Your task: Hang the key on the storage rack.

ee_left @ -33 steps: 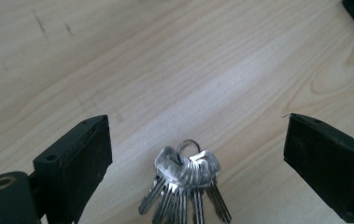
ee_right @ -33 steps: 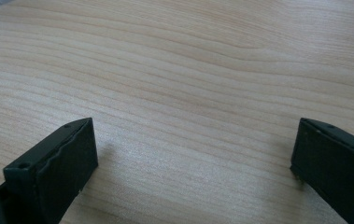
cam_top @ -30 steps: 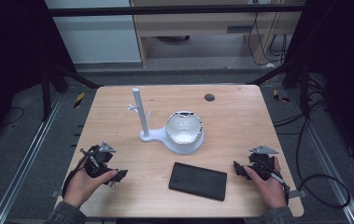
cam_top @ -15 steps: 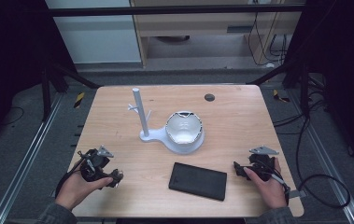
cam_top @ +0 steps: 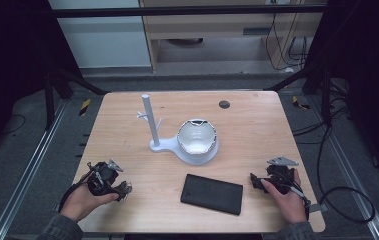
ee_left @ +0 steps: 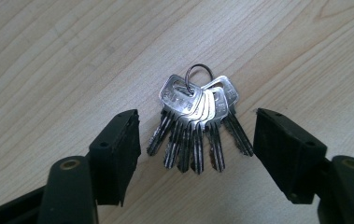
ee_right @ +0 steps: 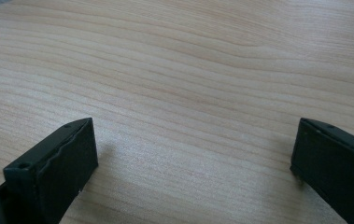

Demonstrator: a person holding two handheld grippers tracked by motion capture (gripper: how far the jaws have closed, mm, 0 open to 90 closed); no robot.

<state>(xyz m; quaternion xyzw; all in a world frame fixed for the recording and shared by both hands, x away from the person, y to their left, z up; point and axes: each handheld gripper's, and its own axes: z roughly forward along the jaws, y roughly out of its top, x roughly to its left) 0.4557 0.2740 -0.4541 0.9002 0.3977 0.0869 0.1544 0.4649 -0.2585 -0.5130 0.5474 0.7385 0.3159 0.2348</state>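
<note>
Five or so silver keys (ee_left: 198, 126) on one small ring lie fanned flat on the wooden table (cam_top: 257, 125), blades pointing back toward me, right between the two black jaws of my left gripper (ee_left: 195, 140). Those jaws have just been closing in on the bunch, yet a strip of bare wood shows on either side of the keys, so nothing is pinched: my pads stand off them, one to the left, one to the right. From the high view, that gripper (cam_top: 122, 188) sits at the near left corner of the table, my left hand (cam_top: 84, 200) wrapped round its body, and the keys are too small there to make out.

My right gripper (cam_top: 253, 181) rests near the near right edge, held in my right hand (cam_top: 289, 200). Its jaws are spread wide over plain wood grain with nothing between them, as its own view (ee_right: 193, 154) shows.

Between my two hands, near the front edge and a little right of centre, lies a flat black rectangular case (cam_top: 212, 194), well apart from both grippers. Farther off, about mid-table, stands a white stand (cam_top: 149, 122) with a tall post and short pegs, its base joined to a round white dish (cam_top: 198, 140). A small dark disc (cam_top: 224, 104) sits near the far edge.
</note>
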